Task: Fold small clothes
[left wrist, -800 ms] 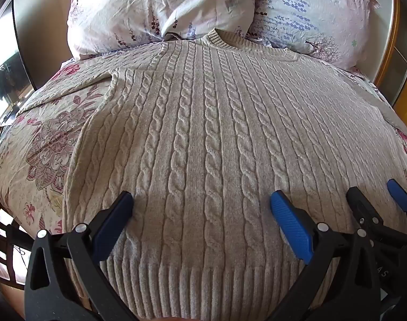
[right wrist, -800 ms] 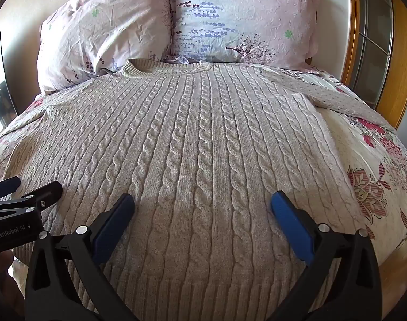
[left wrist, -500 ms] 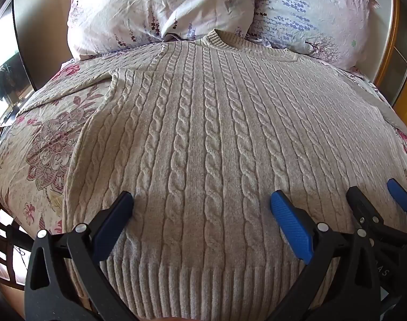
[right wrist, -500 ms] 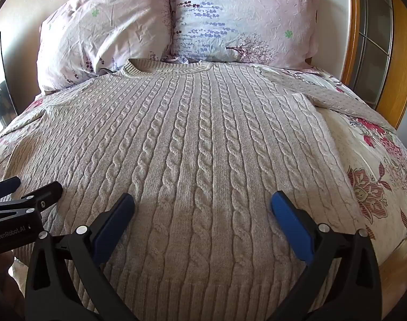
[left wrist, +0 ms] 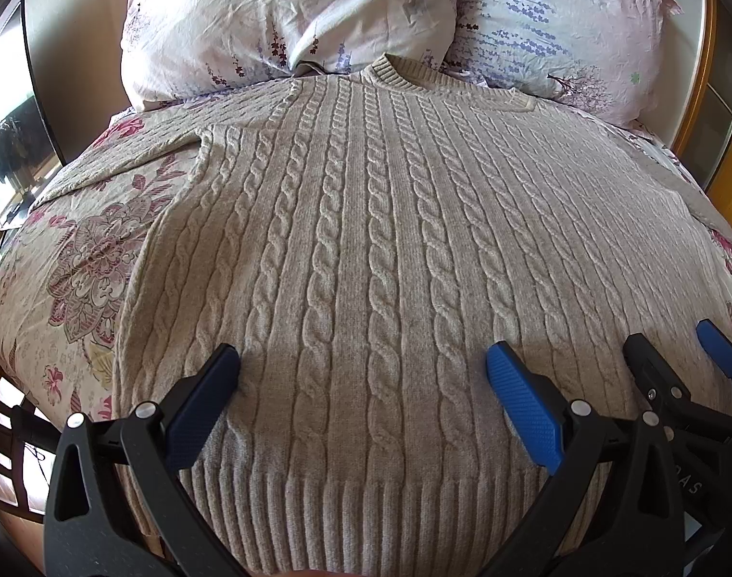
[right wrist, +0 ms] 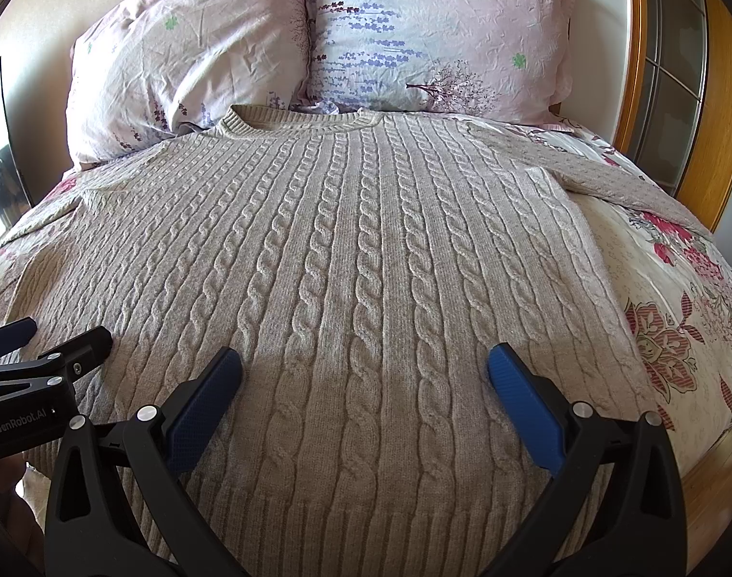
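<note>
Sweater (left wrist: 366,250) lies flat, front up, on the bed (left wrist: 72,259): collar at the far end against the pillows (left wrist: 289,19), ribbed hem (left wrist: 366,505) nearest, right under both tools. Long axis runs straight away from the tools, hem to collar. Sleeves spread out to either side toward the bed edges.

Left tool (left wrist: 361,375) sits over the hem's left-centre part; right tool (right wrist: 363,372) just beside it, over the right-centre part. They're side by side, near each other — right tool's tips show at the right edge of the left wrist view, left tool's at the left edge of the right wrist view. Neither is clearly nearer the hem; the left is nearer the sweater's left side edge and sleeve, the right nearer the right one.

Both tools gape wide, nothing between the pads, nothing gripped. Can't tell if tips touch the knit.

Pose: both angled down-forward at the sweater, pads roughly level w/ each other. Left looks pitched a bit steeper.

Likely folding not yet begun.
</note>
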